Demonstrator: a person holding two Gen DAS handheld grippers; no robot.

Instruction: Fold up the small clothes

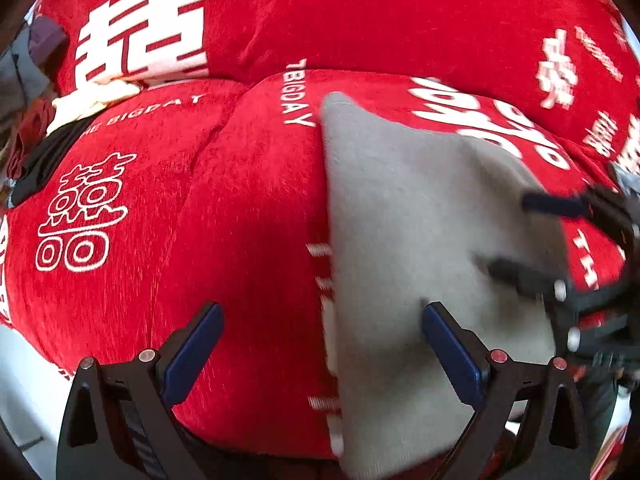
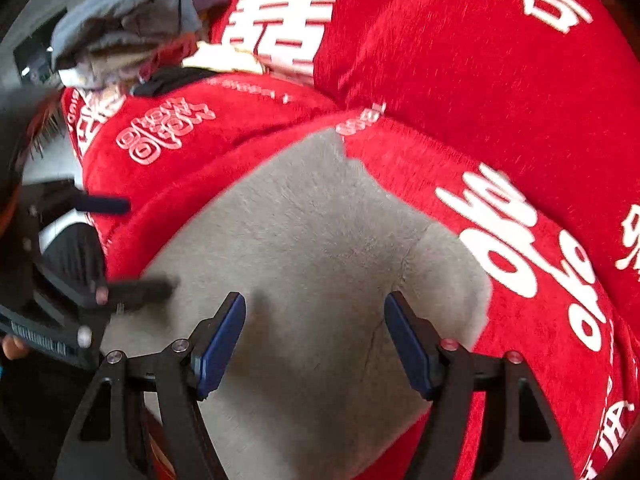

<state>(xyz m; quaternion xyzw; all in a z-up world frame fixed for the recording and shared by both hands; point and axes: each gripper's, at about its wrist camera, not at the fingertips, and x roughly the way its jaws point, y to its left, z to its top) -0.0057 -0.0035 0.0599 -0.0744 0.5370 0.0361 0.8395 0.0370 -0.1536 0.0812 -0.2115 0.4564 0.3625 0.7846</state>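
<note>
A grey garment lies spread on a red sofa cover with white lettering. My left gripper is open and empty, just above the garment's left edge. My right gripper is open and empty, right over the grey garment. In the left wrist view the right gripper comes in from the right, open over the garment. In the right wrist view the left gripper shows at the left, open, at the garment's edge. Both are blurred by motion.
A heap of other clothes, grey, cream, black and dark red, lies at the sofa's far left end; it also shows in the left wrist view. The red backrest rises behind the seat. Pale floor shows below the seat's front edge.
</note>
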